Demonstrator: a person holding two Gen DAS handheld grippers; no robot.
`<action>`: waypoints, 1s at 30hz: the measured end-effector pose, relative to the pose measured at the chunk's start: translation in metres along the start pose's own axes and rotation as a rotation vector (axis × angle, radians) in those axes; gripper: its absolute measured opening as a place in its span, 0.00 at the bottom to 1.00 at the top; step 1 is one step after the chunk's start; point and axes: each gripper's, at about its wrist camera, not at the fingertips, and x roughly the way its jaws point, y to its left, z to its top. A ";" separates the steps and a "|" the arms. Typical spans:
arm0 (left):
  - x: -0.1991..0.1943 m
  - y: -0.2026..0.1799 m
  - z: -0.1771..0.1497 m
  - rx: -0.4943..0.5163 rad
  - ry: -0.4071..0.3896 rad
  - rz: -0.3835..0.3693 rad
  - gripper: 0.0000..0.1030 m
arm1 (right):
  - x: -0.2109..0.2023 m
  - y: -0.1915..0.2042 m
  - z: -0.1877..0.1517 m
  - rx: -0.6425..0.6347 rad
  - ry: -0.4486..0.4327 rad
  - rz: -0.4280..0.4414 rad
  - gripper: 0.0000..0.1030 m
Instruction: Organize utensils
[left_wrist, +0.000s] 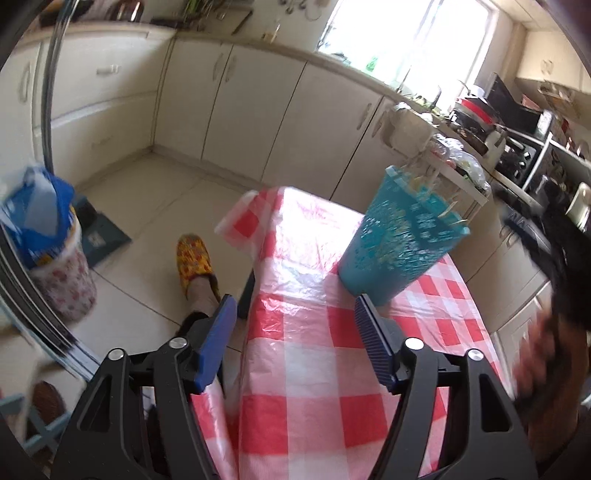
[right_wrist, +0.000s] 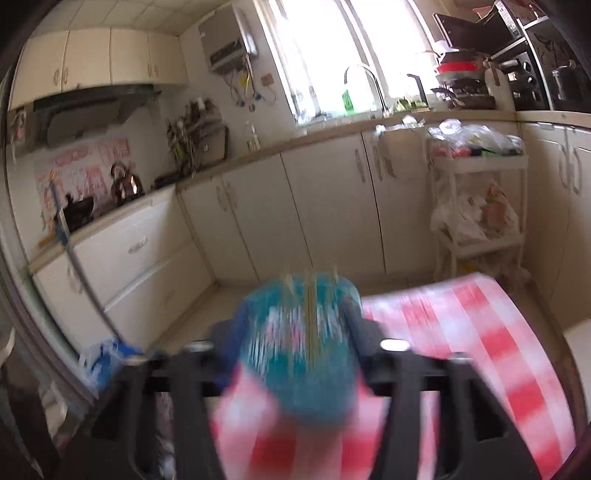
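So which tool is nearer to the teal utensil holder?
Right. The right tool has the teal utensil holder between its open fingers; the left tool stands short of it.

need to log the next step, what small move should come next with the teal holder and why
Probably draw both grippers back and look for any utensil not yet put away. The teal holder stands upright on the checkered tablecloth with sticks already inside. The left gripper is open and empty. The right gripper is blurred, its fingers either side of the holder; no loose utensil shows.

Tablecloth (left_wrist: 314, 332): red and white checks
Utensil holder (left_wrist: 399, 243): teal, pale speckled pattern
Slipper (left_wrist: 194, 260): yellow, red floral
Gripper pads (left_wrist: 218, 343): blue
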 end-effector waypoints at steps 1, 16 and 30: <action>-0.015 -0.008 0.001 0.022 -0.015 0.019 0.72 | -0.013 0.002 -0.010 -0.004 0.021 -0.003 0.80; -0.198 -0.123 -0.048 0.311 -0.150 0.141 0.93 | -0.227 0.040 -0.092 0.031 0.036 -0.098 0.93; -0.259 -0.098 -0.048 0.228 -0.145 0.166 0.93 | -0.267 0.065 -0.083 0.066 0.038 -0.131 0.93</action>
